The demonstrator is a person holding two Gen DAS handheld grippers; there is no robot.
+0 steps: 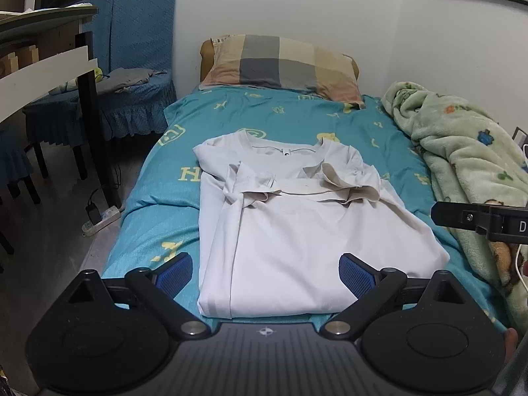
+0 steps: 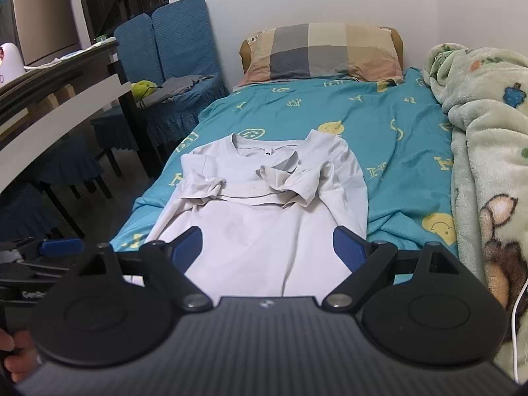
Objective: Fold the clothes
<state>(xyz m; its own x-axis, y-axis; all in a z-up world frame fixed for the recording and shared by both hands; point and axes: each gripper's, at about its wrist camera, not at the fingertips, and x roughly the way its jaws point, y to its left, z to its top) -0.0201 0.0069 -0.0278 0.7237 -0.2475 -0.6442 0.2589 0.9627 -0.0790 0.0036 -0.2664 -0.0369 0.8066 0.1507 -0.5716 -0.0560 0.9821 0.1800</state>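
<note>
Nearest the left wrist camera, the left gripper (image 1: 265, 272) hangs with its blue-padded fingers (image 1: 356, 275) spread wide apart and gripping nothing, poised over the near hem of the white T-shirt (image 1: 297, 227). The right gripper (image 2: 269, 249) is likewise wide apart and empty, above the same near hem. The T-shirt lies flat on the teal bed sheet (image 1: 297, 115), already partly folded: both side panels are turned in over the body, the short sleeves are bunched across its upper middle, and the collar points away from the cameras. To the right of the T-shirt, a pale green fleece blanket (image 2: 488, 138) lies heaped along the wall. Left of the T-shirt, off the bed, stand blue-covered chairs (image 1: 138, 52) and a dark table (image 1: 49, 62). Beyond the T-shirt's collar, a checked pillow (image 1: 280, 64) rests at the head of the bed against the white wall.
</note>
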